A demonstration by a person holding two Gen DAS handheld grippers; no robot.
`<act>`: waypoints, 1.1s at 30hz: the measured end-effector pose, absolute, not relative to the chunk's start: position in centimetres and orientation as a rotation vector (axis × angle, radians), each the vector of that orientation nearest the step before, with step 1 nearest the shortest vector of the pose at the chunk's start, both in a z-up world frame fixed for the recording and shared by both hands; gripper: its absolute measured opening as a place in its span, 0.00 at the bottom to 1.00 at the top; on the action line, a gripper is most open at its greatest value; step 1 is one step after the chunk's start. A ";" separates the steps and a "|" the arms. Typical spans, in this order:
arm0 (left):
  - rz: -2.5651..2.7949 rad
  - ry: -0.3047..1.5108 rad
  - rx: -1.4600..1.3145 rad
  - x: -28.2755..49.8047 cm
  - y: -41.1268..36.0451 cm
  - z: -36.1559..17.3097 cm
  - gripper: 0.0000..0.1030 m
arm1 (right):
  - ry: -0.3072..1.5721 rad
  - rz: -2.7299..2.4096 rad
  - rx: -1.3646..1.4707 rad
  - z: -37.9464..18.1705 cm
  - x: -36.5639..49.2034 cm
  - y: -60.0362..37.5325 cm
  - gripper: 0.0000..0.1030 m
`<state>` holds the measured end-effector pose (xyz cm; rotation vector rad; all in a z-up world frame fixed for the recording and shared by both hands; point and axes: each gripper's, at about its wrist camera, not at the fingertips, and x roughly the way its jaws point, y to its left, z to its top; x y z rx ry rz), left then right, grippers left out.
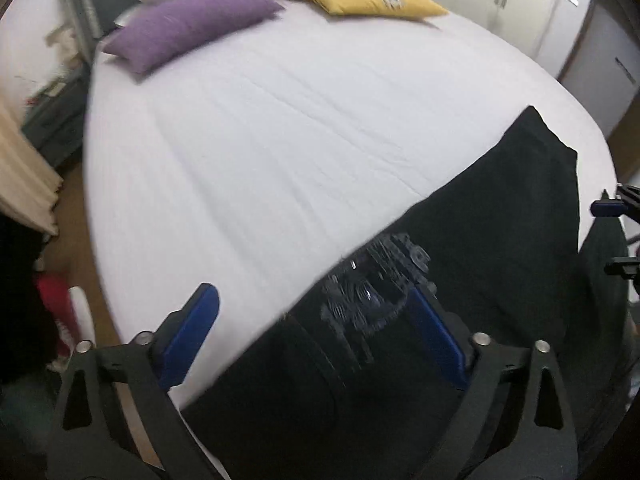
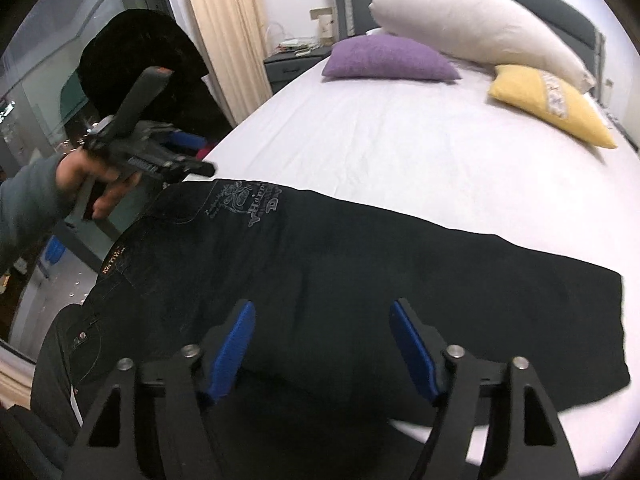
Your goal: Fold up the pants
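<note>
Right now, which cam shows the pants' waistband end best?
Right wrist. The pants lie along the bed edge, and their waistband end, with button and orange label, is sharp at lower left. In the left wrist view the pants are blurred and the waistband end cannot be made out; only the white print shows.
</note>
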<state>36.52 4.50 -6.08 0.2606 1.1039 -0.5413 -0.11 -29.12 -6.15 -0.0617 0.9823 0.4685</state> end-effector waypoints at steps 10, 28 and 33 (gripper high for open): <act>-0.675 1.286 0.339 41.3 3.0 -11.7 0.75 | 1.013 0.589 -0.086 -8.7 3.6 -28.5 0.67; -0.637 1.136 0.311 35.5 1.6 -9.1 0.07 | 1.053 0.690 -0.255 -9.2 12.2 -25.4 0.52; -0.624 1.022 0.381 32.1 1.2 -6.9 0.07 | 1.083 0.758 -0.345 -9.6 14.7 -23.1 0.50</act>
